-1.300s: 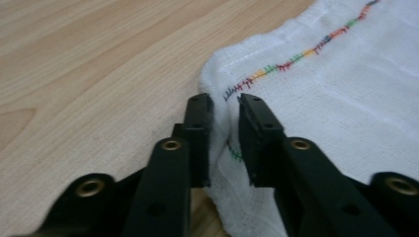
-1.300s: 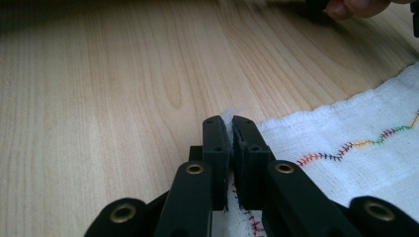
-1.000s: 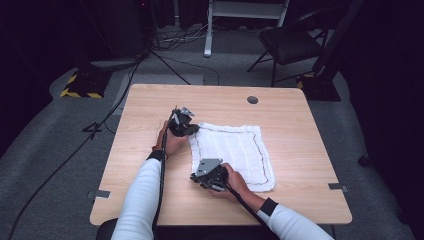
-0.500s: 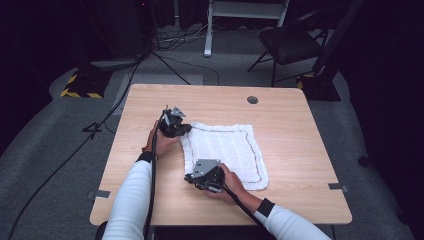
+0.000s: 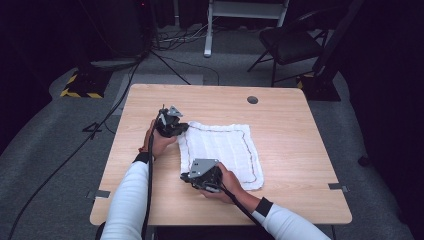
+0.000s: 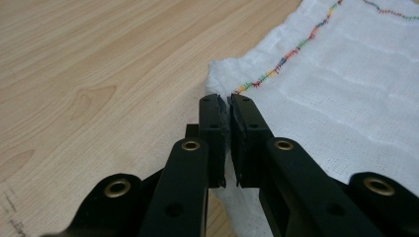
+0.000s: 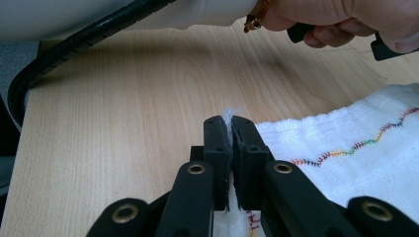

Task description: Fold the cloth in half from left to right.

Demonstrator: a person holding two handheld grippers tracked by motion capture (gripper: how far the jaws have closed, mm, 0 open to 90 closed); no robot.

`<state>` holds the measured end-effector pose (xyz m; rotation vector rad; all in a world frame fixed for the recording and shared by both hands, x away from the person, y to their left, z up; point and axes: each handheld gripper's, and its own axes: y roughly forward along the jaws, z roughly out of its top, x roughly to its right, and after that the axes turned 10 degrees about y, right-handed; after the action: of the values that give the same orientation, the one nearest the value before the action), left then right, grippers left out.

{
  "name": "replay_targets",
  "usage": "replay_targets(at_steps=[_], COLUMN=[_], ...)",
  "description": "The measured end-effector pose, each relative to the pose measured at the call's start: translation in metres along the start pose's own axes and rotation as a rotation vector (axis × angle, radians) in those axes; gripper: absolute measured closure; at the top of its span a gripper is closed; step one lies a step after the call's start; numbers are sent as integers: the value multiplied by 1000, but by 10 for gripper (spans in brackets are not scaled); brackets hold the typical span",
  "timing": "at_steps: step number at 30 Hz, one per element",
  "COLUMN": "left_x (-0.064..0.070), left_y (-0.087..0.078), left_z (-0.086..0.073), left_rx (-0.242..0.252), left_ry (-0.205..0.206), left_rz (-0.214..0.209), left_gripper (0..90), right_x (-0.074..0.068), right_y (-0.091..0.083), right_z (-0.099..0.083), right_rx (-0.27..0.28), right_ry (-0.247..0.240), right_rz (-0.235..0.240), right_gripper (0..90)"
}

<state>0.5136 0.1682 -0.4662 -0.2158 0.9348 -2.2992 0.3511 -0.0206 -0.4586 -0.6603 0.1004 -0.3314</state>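
left gripper pinching white cloth far-left corner | right gripper pinching near-left corner | table lying bare around, hole sitting far right

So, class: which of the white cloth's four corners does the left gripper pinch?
The far-left corner: left gripper pinches the white cloth there; right gripper holds the near-left one.

White sleeves w/ black cuffs; black tongs, brass rivets, black cable.
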Motion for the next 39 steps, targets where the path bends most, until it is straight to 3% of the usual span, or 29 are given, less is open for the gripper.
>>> replay_targets(at_steps=[8, 17, 26, 39], left_x=[-5, 1, 18, 32], left_y=[-15, -13, 1, 21], left_z=[-1, 18, 41, 62], left_rx=[46, 57, 101, 90], left_ry=[-40, -18, 4, 24], left_rz=[14, 40, 28, 4], left_gripper=[845, 846, 850, 851], right_x=[-1, 5, 14, 29], right_y=[-7, -24, -47, -81], right_z=[8, 6, -5, -30], right_rx=[31, 48, 71, 88], right_ry=[-6, 9, 32, 87], right_rz=[-7, -32, -49, -86], right_gripper=[865, 866, 866, 866])
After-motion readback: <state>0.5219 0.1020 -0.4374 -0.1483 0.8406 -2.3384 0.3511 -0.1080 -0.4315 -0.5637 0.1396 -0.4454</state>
